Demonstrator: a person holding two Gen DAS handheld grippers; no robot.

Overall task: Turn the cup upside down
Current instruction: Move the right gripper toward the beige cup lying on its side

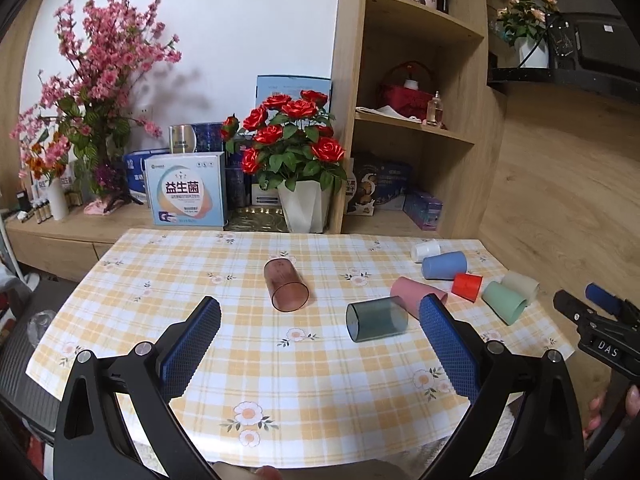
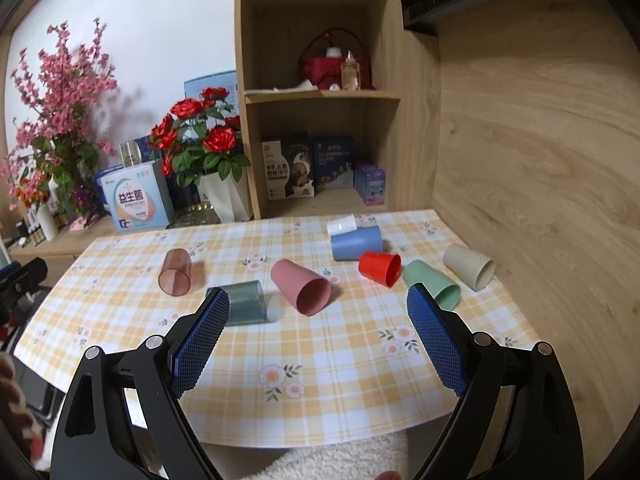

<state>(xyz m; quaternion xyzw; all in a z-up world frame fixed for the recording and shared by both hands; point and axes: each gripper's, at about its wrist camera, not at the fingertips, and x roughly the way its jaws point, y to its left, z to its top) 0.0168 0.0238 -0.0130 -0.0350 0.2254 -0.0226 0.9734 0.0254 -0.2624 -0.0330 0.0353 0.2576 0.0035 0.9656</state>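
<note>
Several cups lie on their sides on the checked tablecloth (image 1: 280,380). A clear brown cup (image 1: 285,285) (image 2: 175,271) lies mid-table. A smoky grey cup (image 1: 376,319) (image 2: 246,303), a pink cup (image 1: 416,294) (image 2: 301,287), a red cup (image 2: 379,268), a green cup (image 2: 432,285), a beige cup (image 2: 468,266), a blue cup (image 2: 356,243) and a white cup (image 2: 341,225) lie to the right. My left gripper (image 1: 320,320) is open and empty, above the table's near part. My right gripper (image 2: 318,312) is open and empty, just short of the pink cup.
A pot of red roses (image 1: 296,152), boxes (image 1: 186,188) and pink blossom branches (image 1: 100,72) stand on the sideboard behind the table. A wooden shelf unit (image 2: 320,92) rises at the back right. A wooden wall (image 2: 540,160) borders the table's right side.
</note>
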